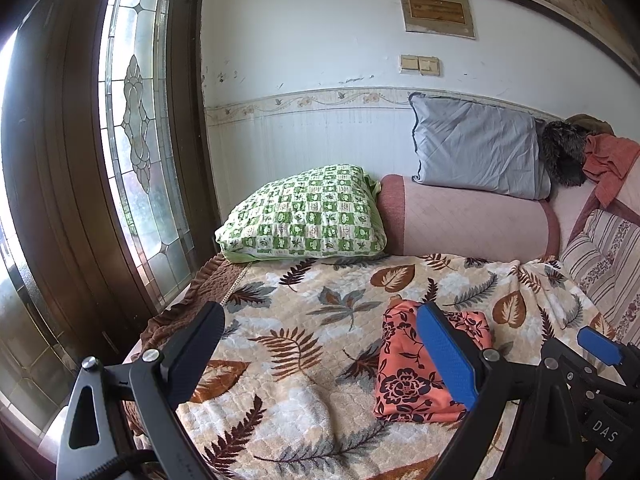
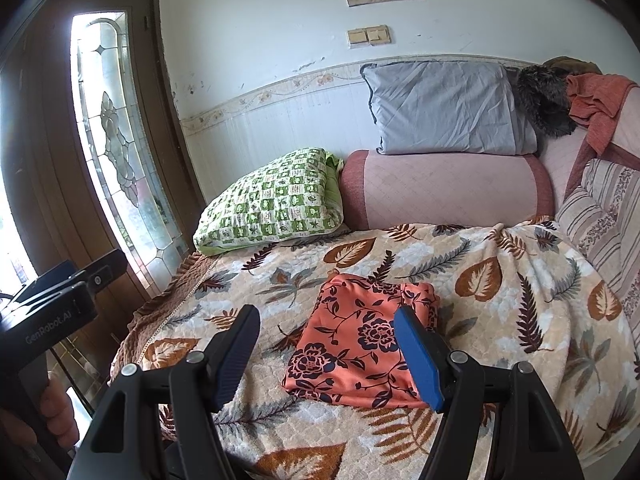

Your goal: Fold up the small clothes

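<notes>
A small orange garment with dark flowers (image 2: 360,340) lies folded into a neat rectangle on the leaf-patterned blanket (image 2: 500,300). My right gripper (image 2: 326,314) hovers above and just short of it, open, nothing between its fingers. In the left wrist view the same folded garment (image 1: 404,376) lies to the right, partly behind the blue pad. My left gripper (image 1: 320,312) is open and holds nothing, over bare blanket (image 1: 300,340) left of the garment. The right gripper's blue fingertip (image 1: 598,344) shows at the far right of that view.
A green checked pillow (image 2: 272,204) lies at the back left, a pink bolster (image 2: 448,188) behind the blanket with a grey pillow (image 2: 444,108) on it. A striped cushion (image 2: 604,216) sits at the right. A wooden door with leaded glass (image 2: 112,132) stands left.
</notes>
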The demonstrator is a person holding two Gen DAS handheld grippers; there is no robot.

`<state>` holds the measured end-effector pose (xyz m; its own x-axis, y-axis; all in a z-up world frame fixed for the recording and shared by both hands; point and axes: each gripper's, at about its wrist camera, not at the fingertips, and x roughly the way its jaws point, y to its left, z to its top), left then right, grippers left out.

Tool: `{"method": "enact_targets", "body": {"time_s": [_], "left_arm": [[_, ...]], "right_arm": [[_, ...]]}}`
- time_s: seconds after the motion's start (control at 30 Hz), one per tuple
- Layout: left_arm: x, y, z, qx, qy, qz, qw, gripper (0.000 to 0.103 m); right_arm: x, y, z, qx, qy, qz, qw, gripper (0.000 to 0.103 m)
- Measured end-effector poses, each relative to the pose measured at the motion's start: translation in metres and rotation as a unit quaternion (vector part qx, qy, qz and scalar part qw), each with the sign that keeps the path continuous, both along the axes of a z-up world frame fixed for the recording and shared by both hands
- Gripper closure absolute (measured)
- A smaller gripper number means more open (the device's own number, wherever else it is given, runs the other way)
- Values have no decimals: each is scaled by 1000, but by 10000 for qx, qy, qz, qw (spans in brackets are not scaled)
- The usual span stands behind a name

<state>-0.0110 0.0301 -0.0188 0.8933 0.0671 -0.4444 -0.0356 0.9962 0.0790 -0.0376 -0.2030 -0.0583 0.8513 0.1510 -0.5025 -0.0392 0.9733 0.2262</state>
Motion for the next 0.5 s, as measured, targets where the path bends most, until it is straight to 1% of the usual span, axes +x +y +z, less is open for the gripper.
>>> {"method": "enact_targets", "body": {"time_s": [0.5], "left_arm": [[2,0,-3,-20,23,37,10000,6]], "right_arm": [[5,0,2,-30,-47,44,10000,30]]}}
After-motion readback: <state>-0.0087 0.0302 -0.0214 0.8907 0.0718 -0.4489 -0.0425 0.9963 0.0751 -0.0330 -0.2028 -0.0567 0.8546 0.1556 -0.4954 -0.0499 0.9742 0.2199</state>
